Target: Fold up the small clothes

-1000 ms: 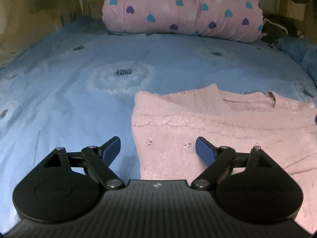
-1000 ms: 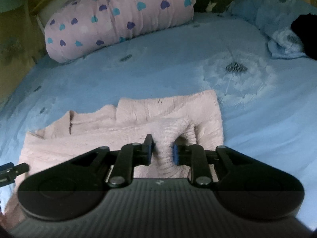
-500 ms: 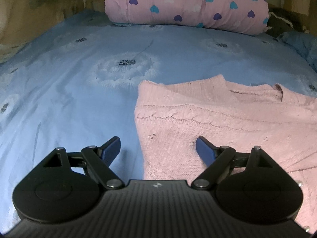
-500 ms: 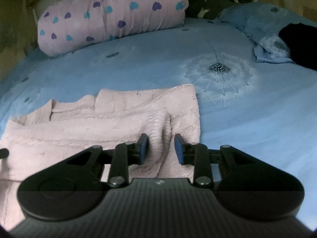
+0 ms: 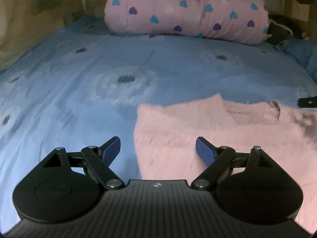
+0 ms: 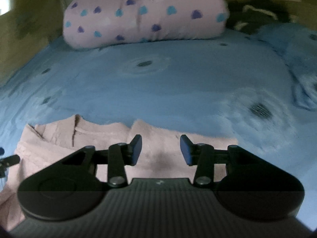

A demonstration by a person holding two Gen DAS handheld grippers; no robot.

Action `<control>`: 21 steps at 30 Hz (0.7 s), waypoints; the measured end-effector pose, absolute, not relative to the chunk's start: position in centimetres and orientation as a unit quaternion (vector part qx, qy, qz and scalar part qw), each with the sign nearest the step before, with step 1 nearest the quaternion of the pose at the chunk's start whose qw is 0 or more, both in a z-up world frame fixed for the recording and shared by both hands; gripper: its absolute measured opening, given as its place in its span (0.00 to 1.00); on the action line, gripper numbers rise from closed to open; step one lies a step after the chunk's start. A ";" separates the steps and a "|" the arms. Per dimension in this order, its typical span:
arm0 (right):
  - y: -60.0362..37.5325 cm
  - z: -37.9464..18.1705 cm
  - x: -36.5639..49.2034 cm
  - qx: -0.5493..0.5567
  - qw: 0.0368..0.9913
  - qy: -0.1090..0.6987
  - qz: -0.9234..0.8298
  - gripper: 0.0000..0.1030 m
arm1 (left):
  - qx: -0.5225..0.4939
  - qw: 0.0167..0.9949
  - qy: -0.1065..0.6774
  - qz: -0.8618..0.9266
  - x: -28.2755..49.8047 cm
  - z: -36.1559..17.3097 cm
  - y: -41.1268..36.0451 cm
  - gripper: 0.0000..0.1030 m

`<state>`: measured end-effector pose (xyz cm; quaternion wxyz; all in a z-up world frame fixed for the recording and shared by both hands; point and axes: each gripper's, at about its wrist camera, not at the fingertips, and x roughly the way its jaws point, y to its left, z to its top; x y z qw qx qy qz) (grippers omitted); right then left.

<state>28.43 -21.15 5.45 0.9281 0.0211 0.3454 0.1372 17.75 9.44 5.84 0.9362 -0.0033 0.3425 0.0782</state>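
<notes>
A small pink knitted sweater [image 5: 227, 130] lies folded on the blue bedspread [image 5: 79, 91], its neckline at the far edge. My left gripper [image 5: 158, 150] hangs open over the sweater's left edge, nothing between its blue pads. In the right wrist view the sweater [image 6: 59, 140] fills the lower left. My right gripper [image 6: 160, 150] hovers over its right end, jaws opening, with no cloth pinched between them. The tip of the right gripper [image 5: 308, 102] shows at the left view's right edge, and the left gripper's tip [image 6: 9, 161] at the right view's left edge.
A rolled pink quilt with blue and purple hearts [image 5: 188, 11] lies across the head of the bed. Blue bedding [image 6: 297, 59] and dark clothes [image 6: 257, 15] pile up at the far right. A wall runs along the left side [image 5: 29, 19].
My right gripper let go of the sweater fold it was pinching; its jaws spread and it pulled back and rolled. The fold has dropped flat. The left gripper shifted slightly and stays open.
</notes>
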 end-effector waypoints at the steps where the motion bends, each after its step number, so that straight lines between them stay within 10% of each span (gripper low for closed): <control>1: -21.0 5.4 29.3 0.022 0.926 0.348 0.146 0.44 | 0.006 0.937 0.341 0.074 18.5 6.1 9.3 0.84; 16: -20.6 1.3 37.4 0.029 0.872 0.414 0.260 0.45 | 0.065 0.928 0.366 0.009 31.1 2.8 5.7 0.84; 21: -19.6 1.8 35.8 -0.015 0.860 0.405 0.311 0.12 | 0.081 0.928 0.363 0.012 31.1 1.5 5.4 0.84</control>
